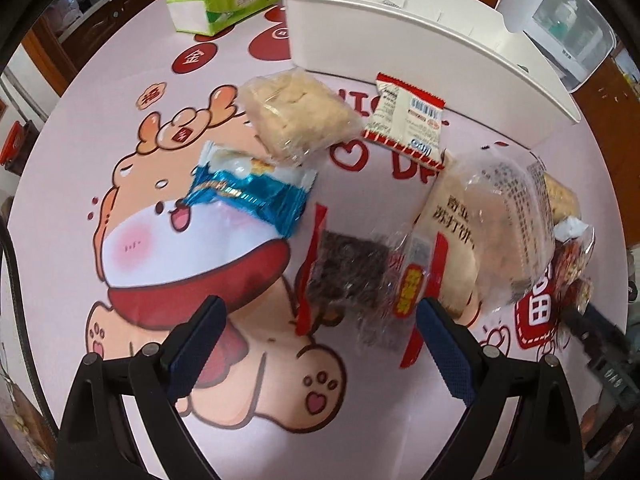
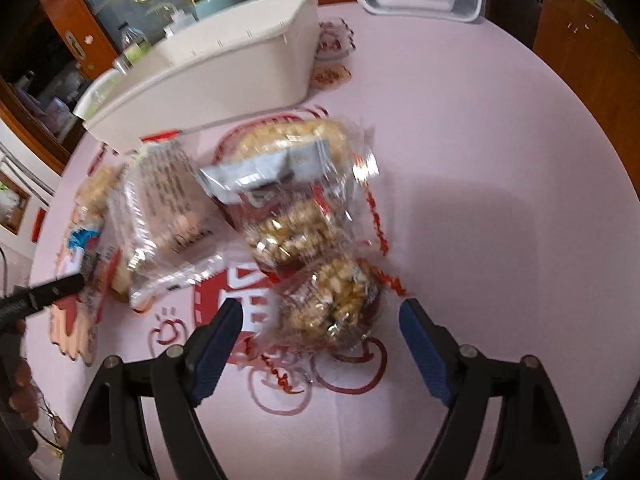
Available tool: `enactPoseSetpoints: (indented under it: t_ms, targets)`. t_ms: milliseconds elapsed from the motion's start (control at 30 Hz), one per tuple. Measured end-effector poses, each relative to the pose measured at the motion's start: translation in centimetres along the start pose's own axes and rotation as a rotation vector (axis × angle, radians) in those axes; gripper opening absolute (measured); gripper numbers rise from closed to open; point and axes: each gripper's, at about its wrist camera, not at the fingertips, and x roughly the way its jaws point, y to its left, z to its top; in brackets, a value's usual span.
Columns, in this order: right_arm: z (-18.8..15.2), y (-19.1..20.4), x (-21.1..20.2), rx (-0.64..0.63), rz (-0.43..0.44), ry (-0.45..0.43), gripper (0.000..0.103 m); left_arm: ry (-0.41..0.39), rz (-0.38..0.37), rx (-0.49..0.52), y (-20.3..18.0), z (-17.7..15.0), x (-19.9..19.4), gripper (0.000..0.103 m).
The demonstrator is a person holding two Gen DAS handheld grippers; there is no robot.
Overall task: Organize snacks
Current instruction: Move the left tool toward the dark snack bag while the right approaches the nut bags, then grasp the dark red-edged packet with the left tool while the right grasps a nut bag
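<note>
The left gripper [image 1: 320, 344] gapes wide above a dark snack packet [image 1: 348, 276]; the right gripper [image 2: 320, 332] gapes over a popcorn packet [image 2: 332, 304]. Every snack visible lies loose on the tabletop [image 2: 480, 160], and the white bin [image 1: 400, 44] looks nearly empty, so sorting has barely begun.

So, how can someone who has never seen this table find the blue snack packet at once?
Start at the long white bin at the table's far side. In front of it lie snack packets; the blue snack packet lies on the cartoon animal's face, left of the pile. It alone has shiny blue foil; its neighbours are clear or red-edged.
</note>
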Motion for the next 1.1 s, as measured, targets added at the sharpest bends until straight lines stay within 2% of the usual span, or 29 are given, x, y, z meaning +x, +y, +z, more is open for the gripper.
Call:
enactPoseSetpoints:
  t_ms: [233, 367, 433, 533, 567, 600, 633, 867, 1100]
  targets:
    - [-0.3, 0.0, 0.5, -0.010, -0.028, 0.002, 0.081, 0.031, 0.042, 0.046, -1.8, 1.5, 2.2, 0.095]
    - [-0.3, 0.2, 0.6, -0.030, -0.068, -0.006, 0.070, 0.041, 0.046, 0.038, -1.7, 1.9, 3.3, 0.095]
    - [-0.4, 0.0, 0.5, -0.025, -0.072, -0.011, 0.068, 0.039, 0.053, 0.046, -1.8, 1.9, 3.3, 0.094]
    - [-0.4, -0.2, 0.4, -0.020, -0.072, -0.015, 0.066, 0.042, -0.002, 0.063, -1.6, 2.0, 3.2, 0.073]
    - [-0.4, -0.2, 0.4, -0.019, -0.071, -0.016, 0.065, 0.043, -0.030, 0.063, -1.5, 2.0, 3.0, 0.056]
    - [-0.5, -0.2, 0.3, -0.014, -0.070, -0.017, 0.064, 0.046, -0.049, 0.063, -1.2, 2.0, 2.9, 0.048]
    - [-0.5, -0.2, 0.3, -0.014, -0.067, -0.019, 0.054, 0.046, -0.036, 0.066, -1.4, 1.9, 2.8, 0.047]
    - [-0.6, 0.1, -0.1, -0.023, -0.069, -0.020, 0.053, 0.009, -0.025, 0.097, -2.0, 1.2, 1.4, 0.041]
    - [-0.9, 0.8, -2.3, -0.040, -0.056, -0.058, 0.053, -0.054, -0.043, 0.088, -0.9, 0.4, -2.6, 0.040]
